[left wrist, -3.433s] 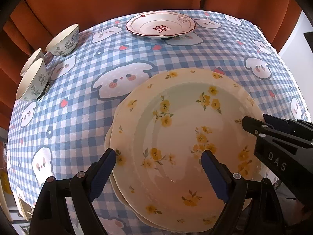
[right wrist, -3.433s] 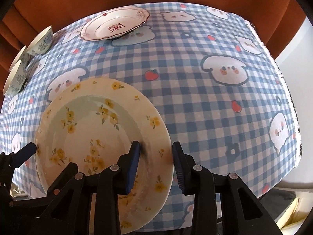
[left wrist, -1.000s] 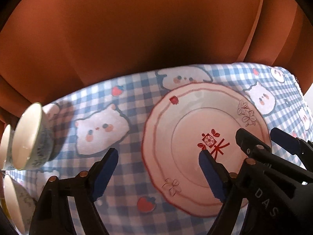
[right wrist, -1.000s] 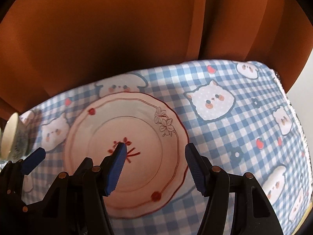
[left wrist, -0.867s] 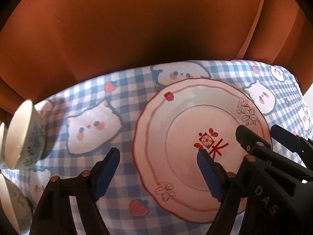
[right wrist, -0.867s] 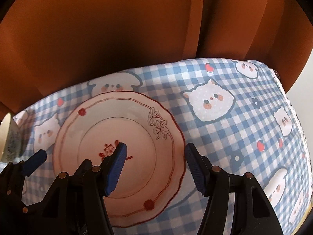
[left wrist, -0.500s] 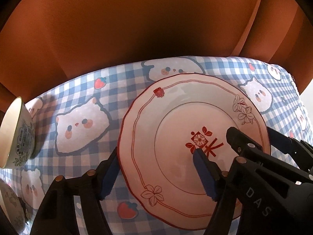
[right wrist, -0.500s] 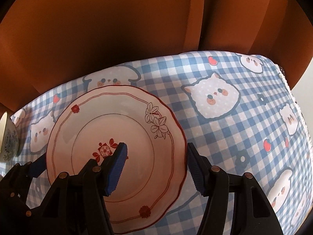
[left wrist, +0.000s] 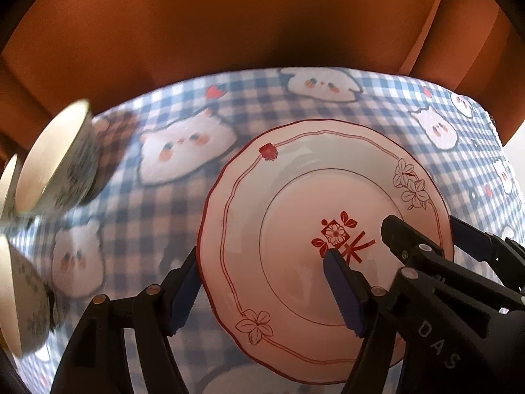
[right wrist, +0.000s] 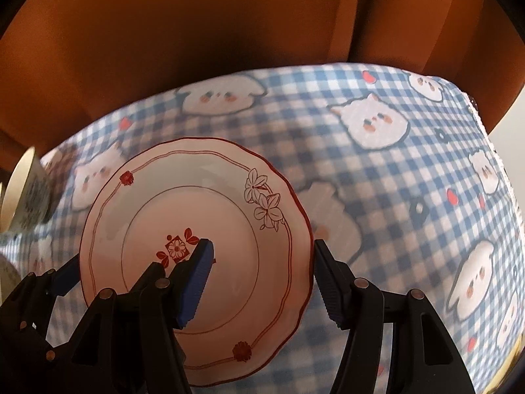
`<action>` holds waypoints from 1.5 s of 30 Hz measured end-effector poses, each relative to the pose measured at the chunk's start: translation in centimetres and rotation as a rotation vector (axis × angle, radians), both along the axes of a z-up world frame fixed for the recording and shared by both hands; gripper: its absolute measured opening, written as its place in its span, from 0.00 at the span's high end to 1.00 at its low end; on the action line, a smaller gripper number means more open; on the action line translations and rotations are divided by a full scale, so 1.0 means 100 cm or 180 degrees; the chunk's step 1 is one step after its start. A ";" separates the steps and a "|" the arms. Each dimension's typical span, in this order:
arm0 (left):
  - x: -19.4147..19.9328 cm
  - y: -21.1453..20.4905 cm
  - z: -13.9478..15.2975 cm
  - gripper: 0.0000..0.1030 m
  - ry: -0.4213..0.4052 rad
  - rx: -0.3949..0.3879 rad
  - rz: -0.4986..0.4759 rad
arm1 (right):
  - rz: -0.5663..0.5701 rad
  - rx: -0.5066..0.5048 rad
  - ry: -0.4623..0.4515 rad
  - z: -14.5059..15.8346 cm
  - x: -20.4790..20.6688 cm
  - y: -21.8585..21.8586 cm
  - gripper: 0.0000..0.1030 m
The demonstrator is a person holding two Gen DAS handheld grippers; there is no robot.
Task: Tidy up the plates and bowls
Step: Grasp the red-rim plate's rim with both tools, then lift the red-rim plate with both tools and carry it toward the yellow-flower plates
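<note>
A white plate with a red scalloped rim and red flower marks (left wrist: 295, 229) lies on the blue checked tablecloth; it also shows in the right wrist view (right wrist: 197, 229). My left gripper (left wrist: 262, 290) is open, straddling the plate's left rim: one finger outside it, the other over the centre. My right gripper (right wrist: 262, 275) is open, straddling the right rim the same way. Neither gripper holds anything. Several white bowls with blue patterns (left wrist: 55, 161) stand at the left edge.
The tablecloth (right wrist: 393, 197) has cat and strawberry prints and ends at the far side against an orange curtain (left wrist: 262, 23). The bowls also show at the left edge of the right wrist view (right wrist: 23, 190). The table's right edge drops off (right wrist: 505, 177).
Both grippers left the yellow-flowered plates at the near side and came to the red-rimmed plate. In the last second they moved closer and lower, so each now straddles a rim.
</note>
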State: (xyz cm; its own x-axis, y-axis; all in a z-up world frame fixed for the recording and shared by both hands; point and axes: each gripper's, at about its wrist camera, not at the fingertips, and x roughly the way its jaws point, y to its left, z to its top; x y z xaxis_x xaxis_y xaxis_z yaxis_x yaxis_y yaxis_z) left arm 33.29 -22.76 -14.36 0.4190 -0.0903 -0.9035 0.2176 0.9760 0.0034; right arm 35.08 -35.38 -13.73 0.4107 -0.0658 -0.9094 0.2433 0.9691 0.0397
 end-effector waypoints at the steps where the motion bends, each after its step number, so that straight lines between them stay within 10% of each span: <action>1: -0.004 0.005 0.001 0.28 0.0029 -0.0014 0.0026 | 0.0019 0.0029 0.0008 0.000 -0.004 0.004 0.38; 45: -0.048 0.063 0.035 0.43 -0.0040 0.0039 0.0284 | 0.0420 -0.0137 0.0129 0.020 -0.036 0.057 0.57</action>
State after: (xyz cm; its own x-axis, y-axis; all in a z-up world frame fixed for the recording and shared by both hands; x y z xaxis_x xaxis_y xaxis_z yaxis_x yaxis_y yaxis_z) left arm 28.48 -16.46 -10.89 0.4362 -0.0413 -0.8989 0.1298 0.9914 0.0175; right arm 31.47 -29.65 -11.71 0.3815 -0.0529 -0.9228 0.1142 0.9934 -0.0097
